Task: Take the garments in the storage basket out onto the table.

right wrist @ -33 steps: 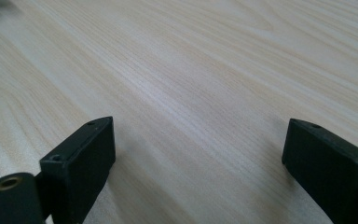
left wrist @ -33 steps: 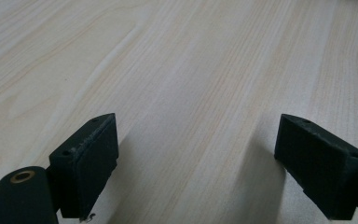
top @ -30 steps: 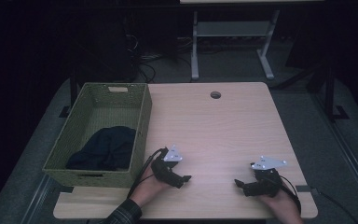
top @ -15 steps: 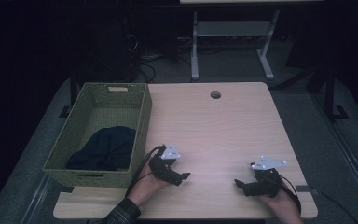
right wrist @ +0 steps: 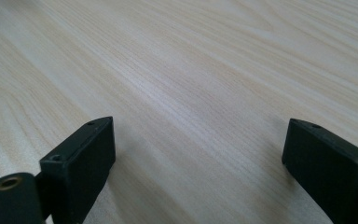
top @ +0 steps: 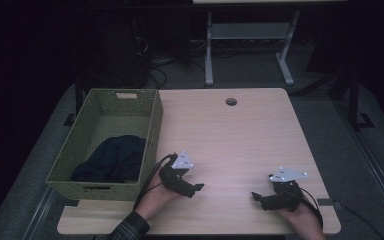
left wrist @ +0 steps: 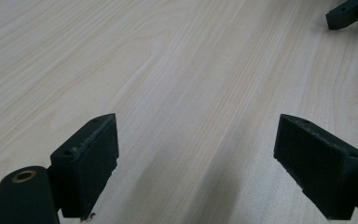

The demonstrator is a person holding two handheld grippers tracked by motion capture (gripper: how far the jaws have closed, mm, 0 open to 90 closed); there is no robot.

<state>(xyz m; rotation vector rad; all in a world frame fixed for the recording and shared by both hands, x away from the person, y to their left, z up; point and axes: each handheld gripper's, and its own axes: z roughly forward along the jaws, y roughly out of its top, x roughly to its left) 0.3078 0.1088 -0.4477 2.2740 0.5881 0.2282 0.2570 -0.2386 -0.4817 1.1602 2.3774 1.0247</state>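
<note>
Your left gripper and right gripper both rest released on the table, grasping nothing. The dark cloth lies in the basket, just beyond your left fingers.

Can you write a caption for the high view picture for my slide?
Two open grippers, left gripper and right gripper, rest on a wooden table beside a green basket holding dark cloth.

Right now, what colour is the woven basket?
Olive green, clearest in the high view: basket.
</note>
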